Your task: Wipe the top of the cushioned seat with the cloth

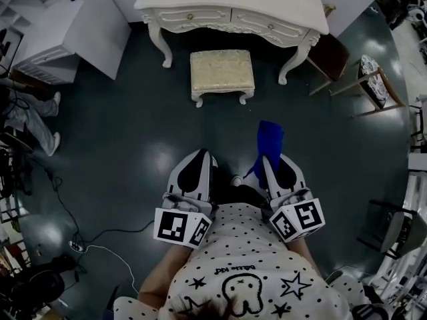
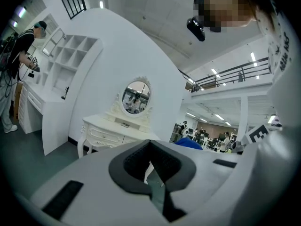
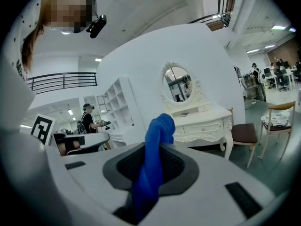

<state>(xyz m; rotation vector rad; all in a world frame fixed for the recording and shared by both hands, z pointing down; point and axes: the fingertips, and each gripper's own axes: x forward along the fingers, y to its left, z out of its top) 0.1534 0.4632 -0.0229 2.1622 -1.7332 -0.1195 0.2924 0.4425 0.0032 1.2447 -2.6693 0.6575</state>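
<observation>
1. Between the jaws of the right gripper (image 1: pixel 270 165) we count one blue cloth (image 1: pixel 270 139). The jaws are clamped on it, and in the right gripper view a bunched fold of the cloth (image 3: pixel 153 168) rises out past the tips.
2. We see one cushioned seat (image 1: pixel 222 72), a cream stool with white curved legs. It stands on the dark floor (image 1: pixel 133 125), well apart from the cloth and ahead of both grippers.
3. We count two grippers in all. The left gripper (image 1: pixel 198 159) is level with the right one, and in its own view the left gripper (image 2: pixel 151 161) has its jaws drawn together with nothing between them.
4. One white dressing table (image 1: pixel 233 5) stands just behind the seat. Both gripper views show its single oval mirror (image 2: pixel 137 97).
5. We count two chairs to the right of the table, one with a brown seat (image 1: pixel 330 55) and one with a wooden frame and a patterned cushion (image 1: pixel 373 79).
6. One white shelf unit (image 1: pixel 60 32) stands at the left. Beside it, in the left gripper view, we see one person (image 2: pixel 19 69) in dark clothes.
</observation>
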